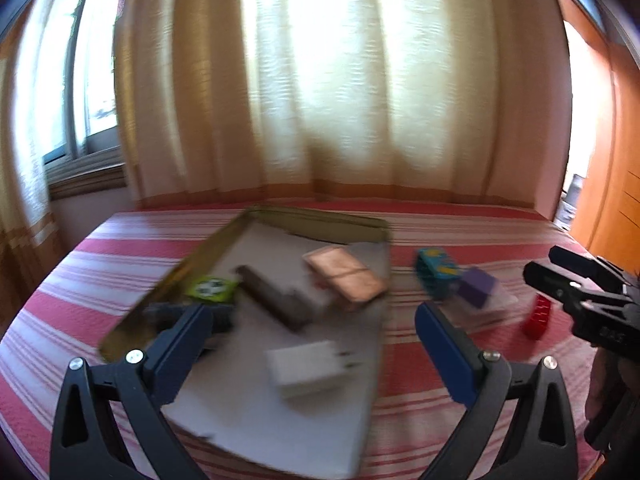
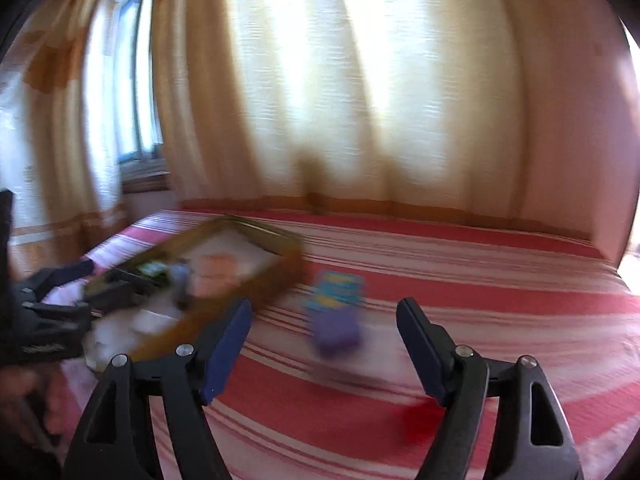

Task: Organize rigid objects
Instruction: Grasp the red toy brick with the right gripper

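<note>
striped bed (image 2: 460,280) — tray (image 1: 320,216) left-centre — right side open

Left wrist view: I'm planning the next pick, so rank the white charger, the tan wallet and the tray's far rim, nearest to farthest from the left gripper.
From the left gripper:
1. White charger, between the fingers, on the tray.
2. Tan wallet, mid-tray, right side.
3. Tray's far rim, toward the curtain.

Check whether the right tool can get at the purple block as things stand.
Probably yes: the right tool is open and empty, and the purple block lies ahead between its fingers on the striped bedspread; only the teal box sits behind it.
</note>
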A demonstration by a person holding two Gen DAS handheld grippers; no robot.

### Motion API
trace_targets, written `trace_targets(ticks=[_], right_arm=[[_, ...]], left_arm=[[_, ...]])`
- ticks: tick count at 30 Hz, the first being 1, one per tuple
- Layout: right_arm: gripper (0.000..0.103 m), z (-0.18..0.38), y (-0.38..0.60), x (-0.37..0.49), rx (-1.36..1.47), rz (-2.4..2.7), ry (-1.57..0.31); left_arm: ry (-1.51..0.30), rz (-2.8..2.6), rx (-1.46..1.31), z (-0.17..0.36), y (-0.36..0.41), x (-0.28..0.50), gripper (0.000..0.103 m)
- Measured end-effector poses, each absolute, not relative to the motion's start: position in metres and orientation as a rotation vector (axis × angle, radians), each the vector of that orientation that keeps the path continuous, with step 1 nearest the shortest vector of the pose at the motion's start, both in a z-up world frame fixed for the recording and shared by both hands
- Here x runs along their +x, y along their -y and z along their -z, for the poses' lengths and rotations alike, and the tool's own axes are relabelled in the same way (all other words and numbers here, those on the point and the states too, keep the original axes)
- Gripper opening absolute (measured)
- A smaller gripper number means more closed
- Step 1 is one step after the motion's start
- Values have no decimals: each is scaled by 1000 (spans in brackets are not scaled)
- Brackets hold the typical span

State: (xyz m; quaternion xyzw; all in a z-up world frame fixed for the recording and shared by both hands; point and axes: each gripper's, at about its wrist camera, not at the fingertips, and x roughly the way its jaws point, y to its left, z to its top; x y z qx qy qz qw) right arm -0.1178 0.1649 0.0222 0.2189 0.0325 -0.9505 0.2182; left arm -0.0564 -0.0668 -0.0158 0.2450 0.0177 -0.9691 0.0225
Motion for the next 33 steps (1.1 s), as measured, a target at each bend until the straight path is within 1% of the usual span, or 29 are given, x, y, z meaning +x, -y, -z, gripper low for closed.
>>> trace_targets(ticks=[4, 7, 10, 14, 18, 25, 33], right_arm=[[77, -12, -200, -123, 680, 2695, -89], [77, -11, -220, -130, 730, 2694, -39], [78, -10, -227, -132, 775, 2717, -132], [78, -7, -239, -136, 833, 2682, -108], [78, -1, -234, -145, 893, 2623, -110], [78, 11, -223, -154, 995, 2528, -151], [78, 23, -221, -173, 1147, 2484, -149]], left_arm=[[-5, 3048, 819, 21, 34, -64, 103], [34, 3060, 863, 25, 13, -70, 103], [65, 3068, 877, 27, -2, -75, 103], [95, 3075, 889, 30, -19, -82, 103], [115, 3066, 920, 35, -25, -88, 103], [88, 3061, 935, 36, -21, -90, 103], [129, 3061, 952, 38, -28, -91, 103]])
